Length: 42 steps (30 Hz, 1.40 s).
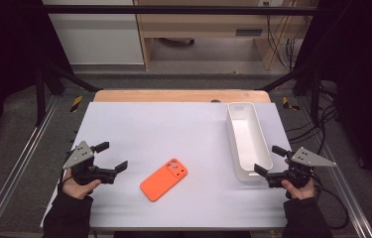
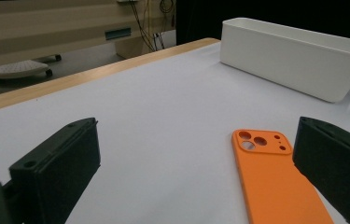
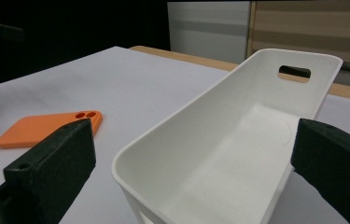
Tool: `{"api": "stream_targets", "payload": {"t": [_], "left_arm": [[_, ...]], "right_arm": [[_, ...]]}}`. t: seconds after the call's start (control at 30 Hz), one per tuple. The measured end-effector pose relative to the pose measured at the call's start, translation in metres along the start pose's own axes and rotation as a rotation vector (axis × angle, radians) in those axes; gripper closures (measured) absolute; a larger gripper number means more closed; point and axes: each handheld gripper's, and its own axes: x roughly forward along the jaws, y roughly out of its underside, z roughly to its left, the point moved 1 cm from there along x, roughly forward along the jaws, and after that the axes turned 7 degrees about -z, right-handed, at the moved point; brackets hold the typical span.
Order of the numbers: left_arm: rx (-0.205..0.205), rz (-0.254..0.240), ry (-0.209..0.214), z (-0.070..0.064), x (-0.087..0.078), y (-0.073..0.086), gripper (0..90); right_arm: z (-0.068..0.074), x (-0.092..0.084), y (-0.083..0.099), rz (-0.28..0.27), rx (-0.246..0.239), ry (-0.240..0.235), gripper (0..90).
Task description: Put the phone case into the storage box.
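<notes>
An orange phone case (image 1: 164,179) lies flat on the white table (image 1: 173,129), camera cutouts toward the far right. A long white bin (image 1: 248,139) stands at the right, empty. My left gripper (image 1: 111,156) rests low at the table's left, open, jaws pointing right toward the case; the case (image 2: 275,182) lies just inside its right jaw line. My right gripper (image 1: 269,159) is open at the bin's near right corner, pointing left. The bin (image 3: 238,140) sits between its jaws with its near end close, and the case (image 3: 46,128) shows behind the left jaw.
A wooden strip (image 1: 181,95) edges the table's far side. Aluminium rails (image 1: 20,163) run along both sides. Black frame struts and cables stand beyond the table, with cupboards on the floor behind.
</notes>
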Motion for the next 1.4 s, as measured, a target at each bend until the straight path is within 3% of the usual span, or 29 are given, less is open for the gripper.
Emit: {"api": "stream_targets", "payload": {"t": [0.67, 1.4], "left_arm": [[0.008, 0.021, 0.000, -0.004, 0.005, -0.004, 0.3], [0.026, 0.072, 0.005, -0.022, 0.022, -0.012, 0.0]], "right_arm": [[0.001, 0.001, 0.000, 0.009, -0.001, -0.003, 0.4], [0.001, 0.002, 0.000, 0.019, -0.008, 0.000, 0.4]]}}
